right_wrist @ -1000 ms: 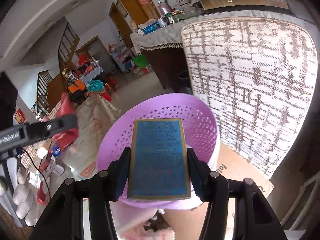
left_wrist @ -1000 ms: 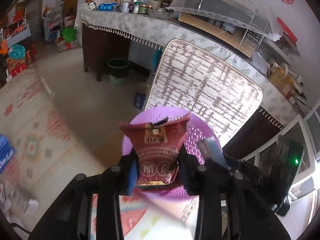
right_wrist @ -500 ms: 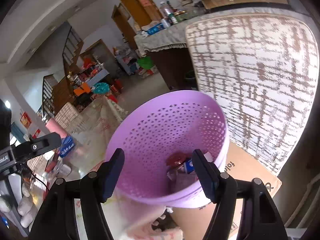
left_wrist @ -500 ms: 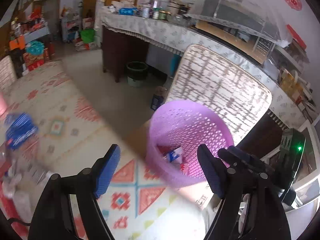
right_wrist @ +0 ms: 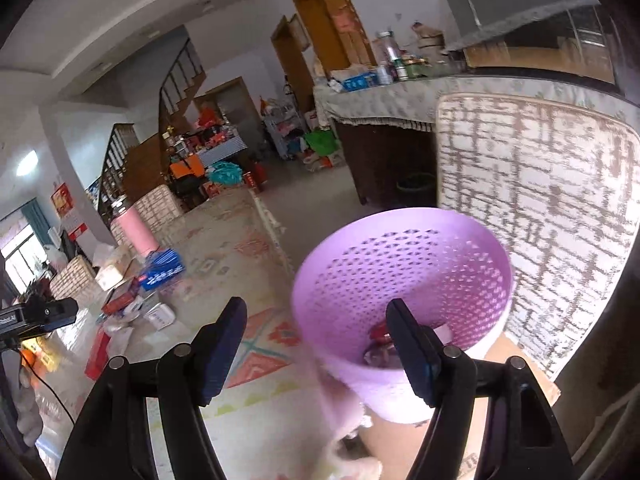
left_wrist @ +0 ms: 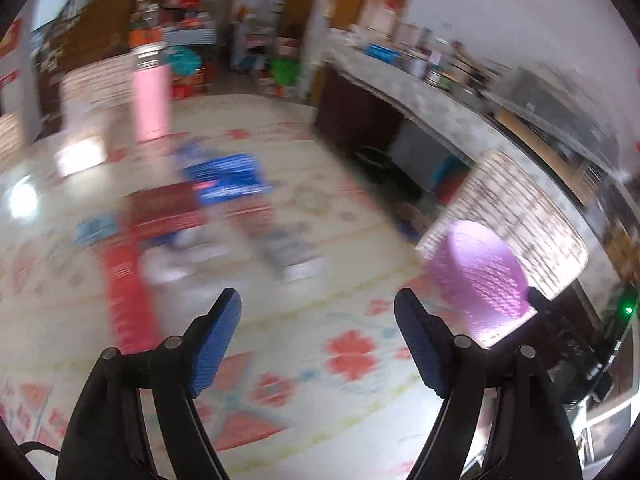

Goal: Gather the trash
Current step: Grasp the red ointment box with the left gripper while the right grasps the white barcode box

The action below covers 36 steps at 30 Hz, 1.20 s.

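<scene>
A purple perforated basket point(right_wrist: 404, 288) stands on the patterned mat, with dropped wrappers point(right_wrist: 378, 338) at its bottom. It shows blurred at the right in the left wrist view point(left_wrist: 478, 276). My right gripper point(right_wrist: 316, 320) is open and empty, just left of the basket's rim. My left gripper point(left_wrist: 318, 310) is open and empty, above the mat and facing scattered trash: a blue packet point(left_wrist: 228, 178), a dark red packet point(left_wrist: 166, 210) and a red box point(left_wrist: 124, 288). The same pile shows in the right wrist view point(right_wrist: 160, 272).
A patterned cushion point(right_wrist: 540, 208) leans behind the basket. A cloth-covered table point(right_wrist: 384, 98) with bottles stands beyond, a dark bin point(right_wrist: 416, 184) under it. A pink cylinder point(right_wrist: 138, 232) and boxes stand at the left. The left wrist view is motion-blurred.
Both grippers opened and dropped the red snack packet and the blue box into the basket. The left gripper then swung left toward the trash on the mat; the right one drew back left.
</scene>
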Motion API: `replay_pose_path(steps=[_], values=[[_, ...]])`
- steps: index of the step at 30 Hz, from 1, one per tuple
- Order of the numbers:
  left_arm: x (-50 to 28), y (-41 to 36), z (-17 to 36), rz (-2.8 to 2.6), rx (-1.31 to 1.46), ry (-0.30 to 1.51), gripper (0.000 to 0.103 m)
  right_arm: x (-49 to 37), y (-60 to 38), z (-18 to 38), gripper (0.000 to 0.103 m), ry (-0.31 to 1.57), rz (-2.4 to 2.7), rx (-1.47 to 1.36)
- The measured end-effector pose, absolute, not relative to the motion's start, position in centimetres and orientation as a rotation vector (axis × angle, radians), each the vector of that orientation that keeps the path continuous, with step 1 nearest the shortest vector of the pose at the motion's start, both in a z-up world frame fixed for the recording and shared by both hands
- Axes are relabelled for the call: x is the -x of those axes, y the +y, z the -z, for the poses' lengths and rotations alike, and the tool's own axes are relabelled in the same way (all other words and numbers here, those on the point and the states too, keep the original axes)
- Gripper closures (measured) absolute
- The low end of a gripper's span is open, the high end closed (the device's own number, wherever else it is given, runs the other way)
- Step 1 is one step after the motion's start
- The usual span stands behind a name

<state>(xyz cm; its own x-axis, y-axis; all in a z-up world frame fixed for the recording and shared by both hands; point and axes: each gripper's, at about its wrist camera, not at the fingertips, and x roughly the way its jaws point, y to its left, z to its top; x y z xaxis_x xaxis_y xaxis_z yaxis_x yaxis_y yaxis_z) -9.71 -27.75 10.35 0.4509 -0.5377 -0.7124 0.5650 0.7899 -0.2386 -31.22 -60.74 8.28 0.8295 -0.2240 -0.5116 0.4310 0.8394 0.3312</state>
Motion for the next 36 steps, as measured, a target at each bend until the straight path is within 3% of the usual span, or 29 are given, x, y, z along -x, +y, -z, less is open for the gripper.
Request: replay_pose_path(steps=[7,16,26,36], values=[[7.7,-17.0,-7.7,0.447,0.034,0.889,0.025,28.5,-56.1,-7.7,0.024,0.549,0.257,-0.449],[5.2,-11.4,-5.0,0.379,0.088,0.952,0.025,22.8,-50.4,-5.9,0.023,0.629,0.145,-0.432],[2.7,-11.6,-3.9,0.433,0.097,0.983,0.025,19.7,-47.5,-4.7,0.023,0.645,0.146,-0.384],[0.4,-17.6,-2.4,0.467,0.019,1.034,0.024,19.6,-47.5,-4.5,0.023,0.641,0.144,-0.4]])
